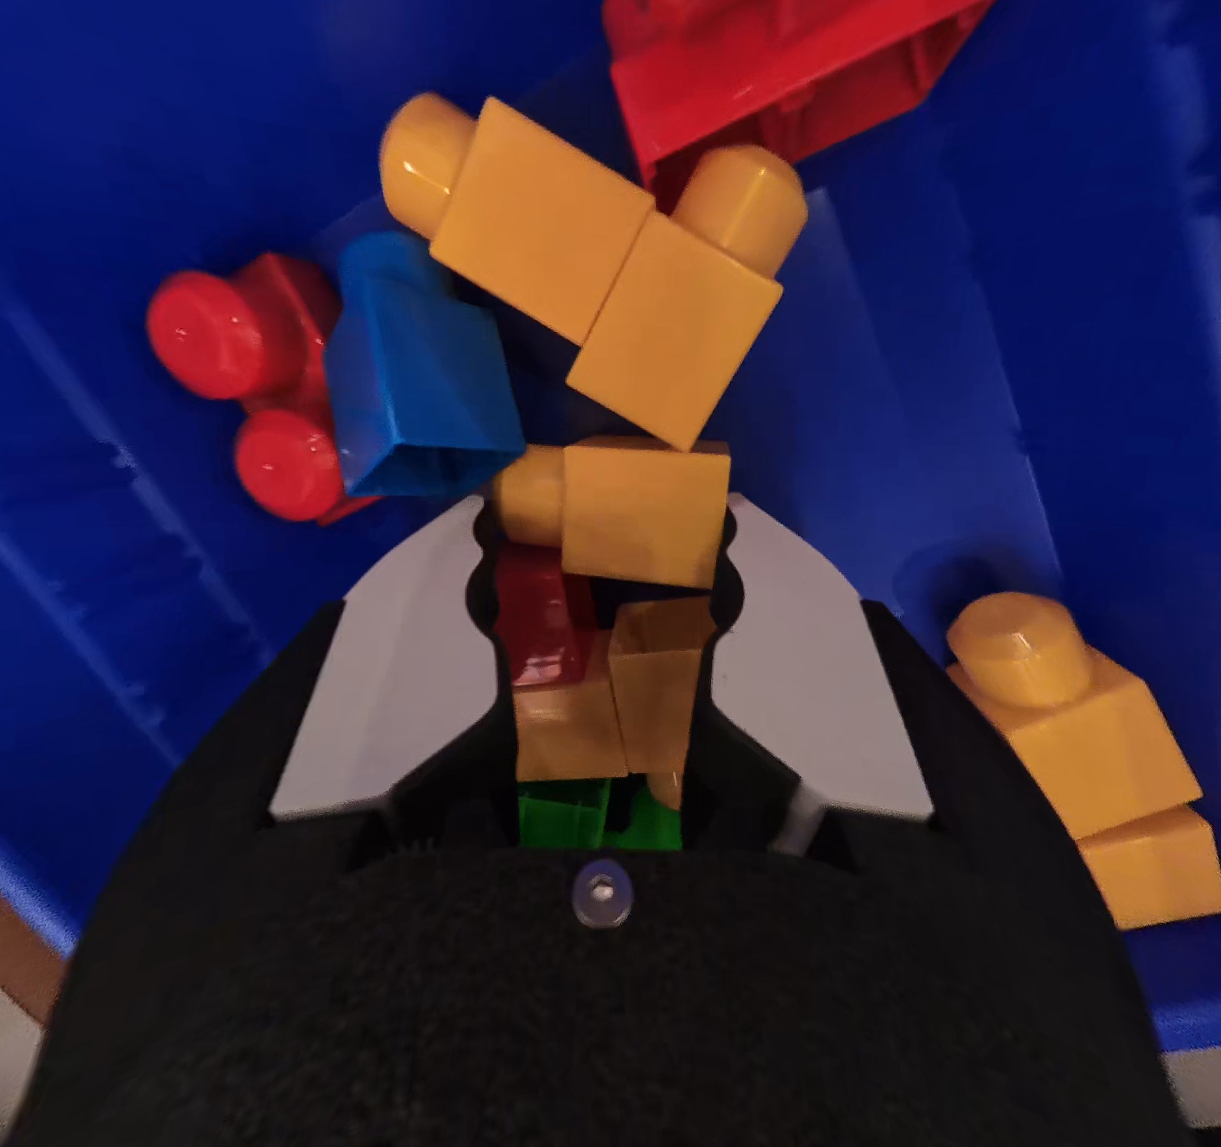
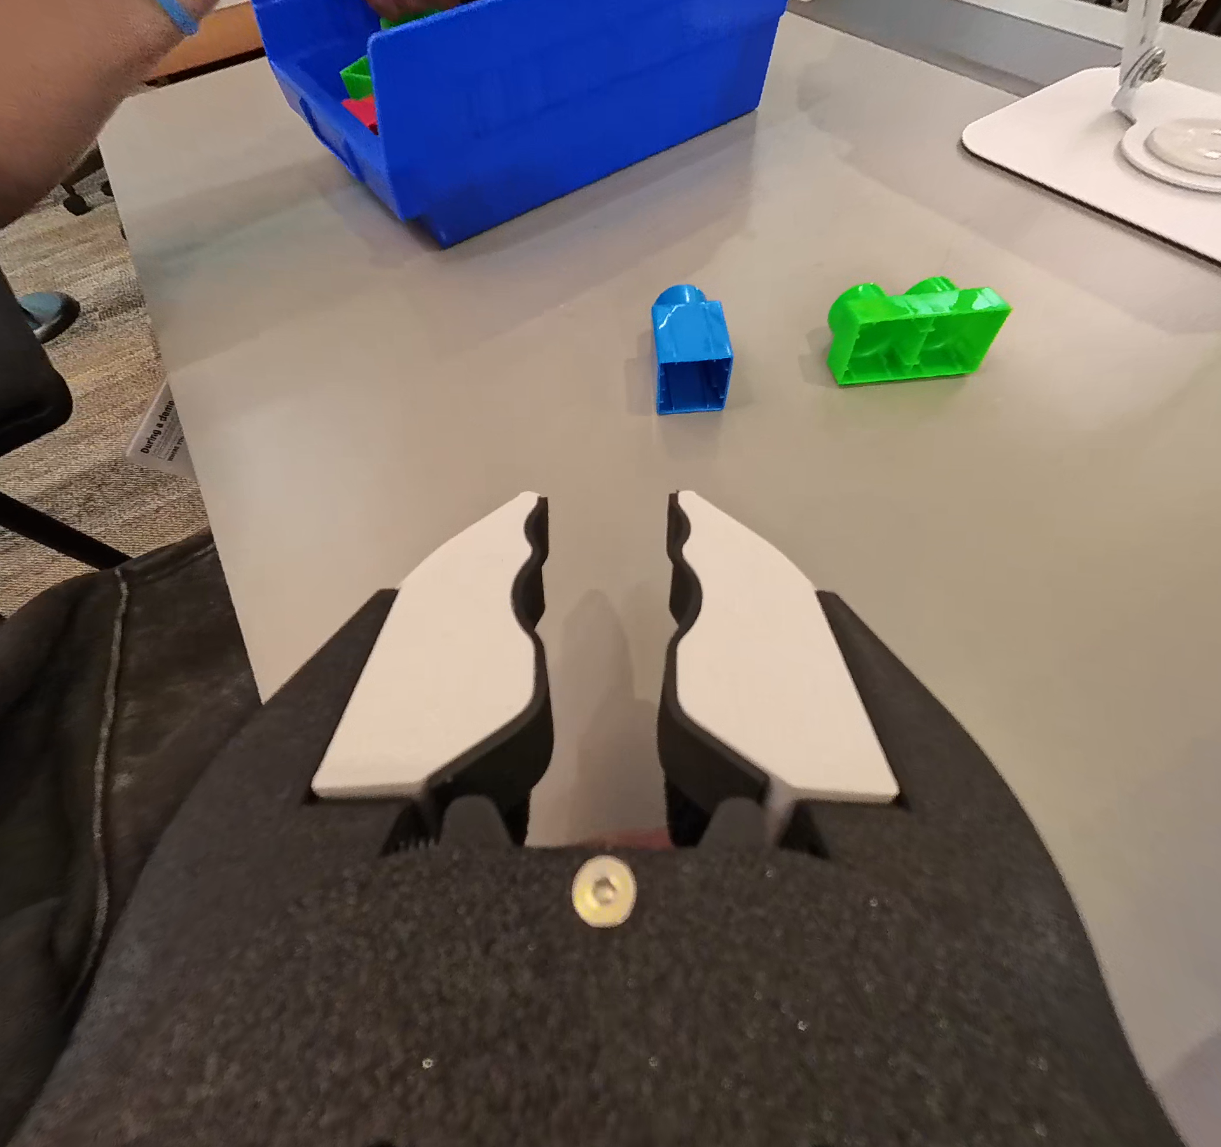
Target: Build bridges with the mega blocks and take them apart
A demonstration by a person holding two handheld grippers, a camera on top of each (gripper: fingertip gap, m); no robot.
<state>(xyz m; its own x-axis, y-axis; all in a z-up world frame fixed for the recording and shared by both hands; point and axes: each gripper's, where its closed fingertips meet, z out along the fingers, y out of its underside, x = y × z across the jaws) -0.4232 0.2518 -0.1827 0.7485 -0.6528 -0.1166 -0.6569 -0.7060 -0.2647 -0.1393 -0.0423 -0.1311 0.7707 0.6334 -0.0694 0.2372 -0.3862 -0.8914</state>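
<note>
The left gripper (image 1: pixel 604 520), inside the blue plastic bin (image 1: pixel 165 124), pinches a single-stud yellow plastic block (image 1: pixel 634 514) at its tips; neighbouring blocks crowding ahead may snag. The right gripper (image 2: pixel 608 507) hangs unclenched, empty.

Inside blue bin (image 1: pixel 165 124): blocks crowd the middle. Yellow blocks (image 1: pixel 594 269), a blue block (image 1: pixel 416 375) and a red two-stud block (image 1: pixel 244 381) sit just ahead of the left hand-held gripper (image 1: pixel 604 520); one yellow block (image 1: pixel 644 514) is between its tips. Bare bin wall upper left.

On the counter (image 2: pixel 396 388): open surface ahead of the right hand-held gripper (image 2: pixel 608 500). Obstacles farther on: small blue block (image 2: pixel 690 355), green block (image 2: pixel 915 338) to its right, apart. The bin (image 2: pixel 561 91) blocks the far left.
</note>
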